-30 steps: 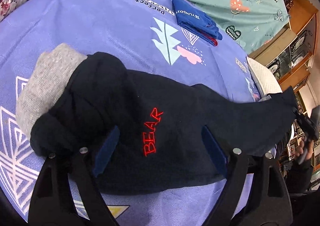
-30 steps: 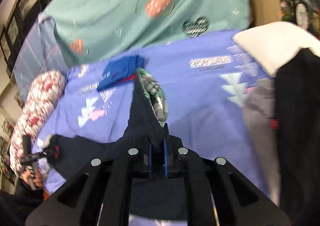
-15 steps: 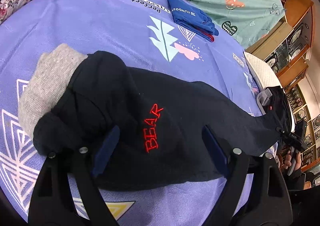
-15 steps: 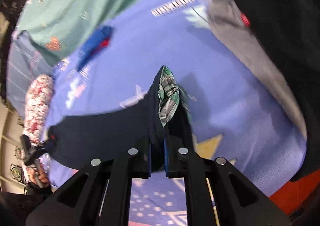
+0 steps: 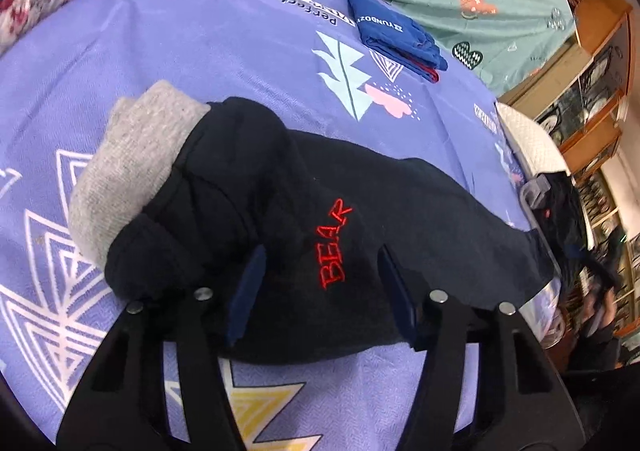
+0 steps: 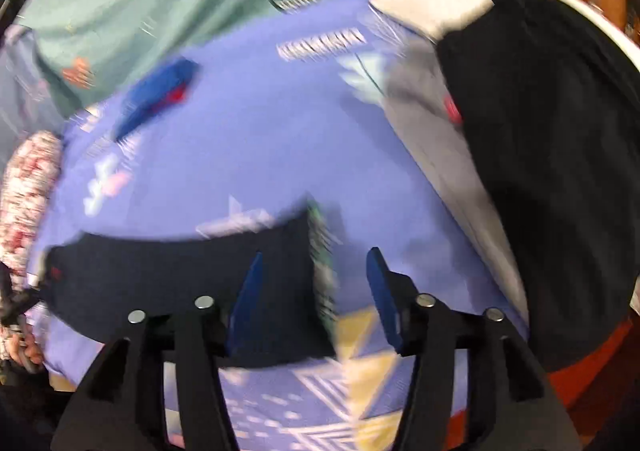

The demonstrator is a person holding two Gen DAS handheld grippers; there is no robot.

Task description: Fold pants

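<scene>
Black pants (image 5: 312,235) with red "BEAR" lettering lie across the middle of the left wrist view on a purple bedsheet (image 5: 200,31). The left gripper (image 5: 320,287), jaws apart and just narrowing, hovers over them, holding nothing. In the blurred right wrist view, the right gripper (image 6: 316,291) has just opened, releasing the plaid-lined waistband (image 6: 320,251). Best next: smooth the fold flat before regripping.

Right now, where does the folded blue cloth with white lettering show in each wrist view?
Left wrist: the folded blue cloth with white lettering lies upper centre-right on the purple printed sheet.
Right wrist: blurred, upper left.
Shared landmark: the pale teal tree print, just below the cloth in the left view, far right of it in the right.
</scene>
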